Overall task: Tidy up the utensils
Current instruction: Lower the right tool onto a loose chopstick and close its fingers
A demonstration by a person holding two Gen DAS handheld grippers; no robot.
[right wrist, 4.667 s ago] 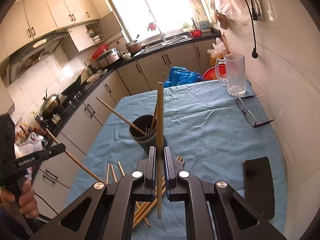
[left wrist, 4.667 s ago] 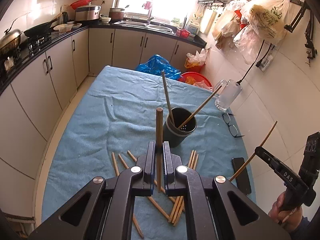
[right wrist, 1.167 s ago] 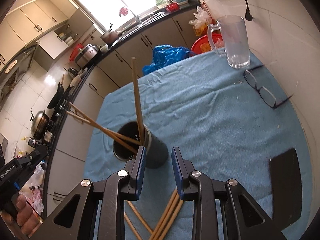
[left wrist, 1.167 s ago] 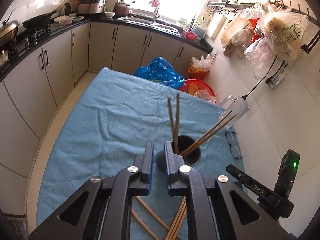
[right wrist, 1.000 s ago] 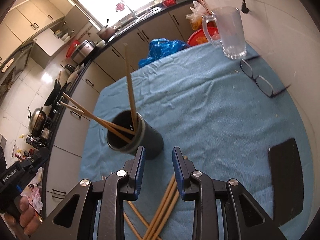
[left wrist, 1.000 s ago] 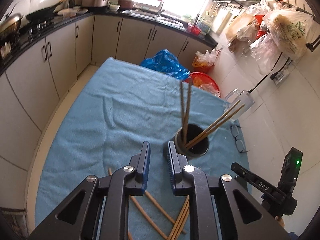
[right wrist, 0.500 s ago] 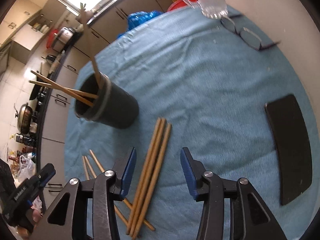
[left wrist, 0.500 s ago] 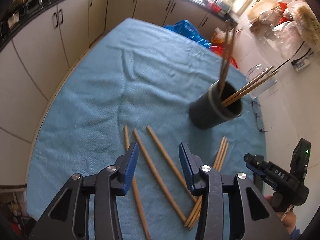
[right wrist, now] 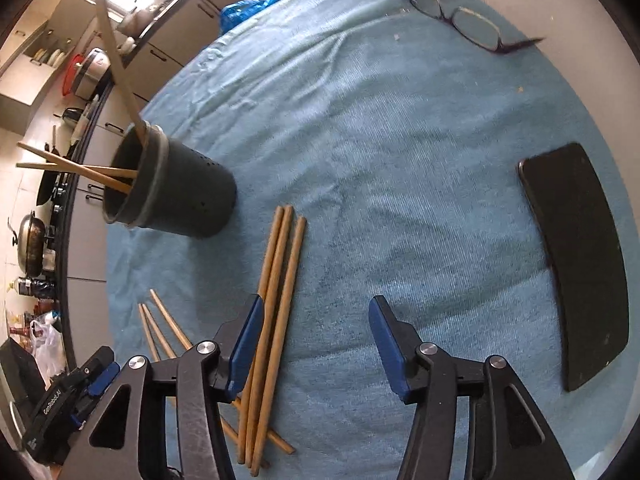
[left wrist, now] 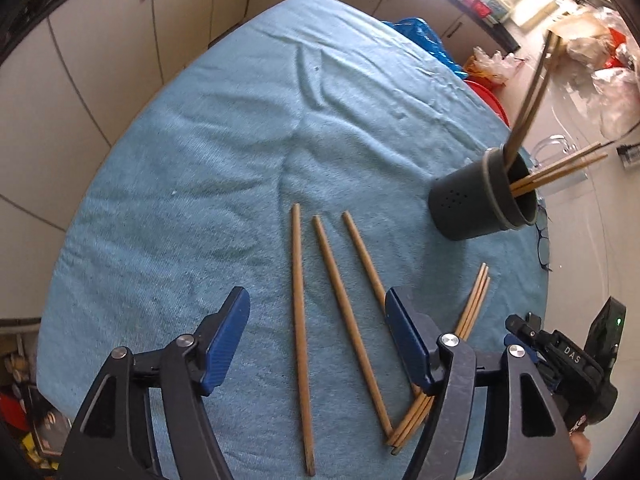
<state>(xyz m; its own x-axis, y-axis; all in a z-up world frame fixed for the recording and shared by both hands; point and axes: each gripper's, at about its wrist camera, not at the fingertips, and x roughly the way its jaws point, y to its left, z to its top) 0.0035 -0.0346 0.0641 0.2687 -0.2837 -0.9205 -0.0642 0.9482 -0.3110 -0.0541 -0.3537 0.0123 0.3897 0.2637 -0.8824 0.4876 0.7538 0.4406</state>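
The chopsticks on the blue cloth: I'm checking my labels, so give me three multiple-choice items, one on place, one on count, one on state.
1. Where does the dark holder stand?
A. on the blue cloth
B. on the phone
C. on the floor

2. How many loose chopsticks lie on the cloth?
A. two
B. six
C. ten

3. What is between the left gripper pads?
A. a clamped chopstick
B. a glass
C. nothing gripped

Key: 1 A, its base rests on the cloth. 2 B, three spread ones plus a bundle of three. 3 C, the jaws are opening above chopsticks lying flat.
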